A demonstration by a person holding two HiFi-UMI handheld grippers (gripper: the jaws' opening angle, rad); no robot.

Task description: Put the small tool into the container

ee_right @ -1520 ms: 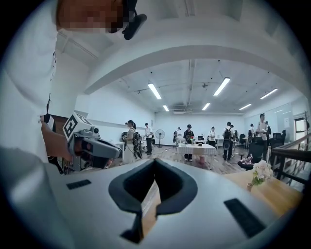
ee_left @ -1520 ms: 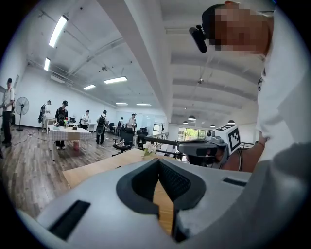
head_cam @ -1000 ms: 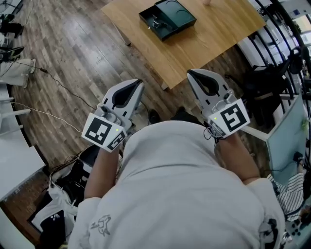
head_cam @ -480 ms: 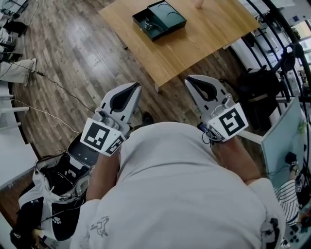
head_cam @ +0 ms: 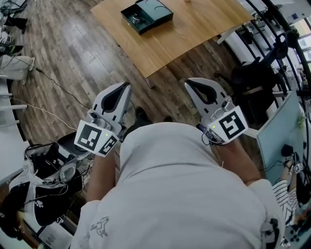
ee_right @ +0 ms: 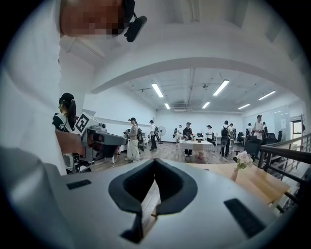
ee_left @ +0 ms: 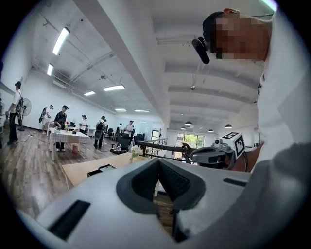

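Observation:
A dark green container (head_cam: 146,15) lies open on the wooden table (head_cam: 194,29) at the top of the head view. Something small and shiny (head_cam: 134,19) rests in its left half; I cannot tell what it is. My left gripper (head_cam: 125,86) and right gripper (head_cam: 189,82) are held close to the person's chest, over the floor and well short of the table. Both point toward the table, tips together and nothing between them. The left gripper view shows the left gripper (ee_left: 158,163) shut, with the container (ee_left: 99,170) far ahead. In its own view the right gripper (ee_right: 154,161) is shut too.
Cables (head_cam: 53,80) trail over the wood floor at the left. Bags and gear (head_cam: 43,180) lie at the person's lower left. Black chairs and racks (head_cam: 262,73) crowd the right. A flower vase (ee_right: 241,163) stands on the table, and people (ee_left: 60,124) stand far off.
In the head view the table and container have slid up and to the left, away from the grippers. Both grippers have stayed shut near the chest. More of the bags shows at the lower left.

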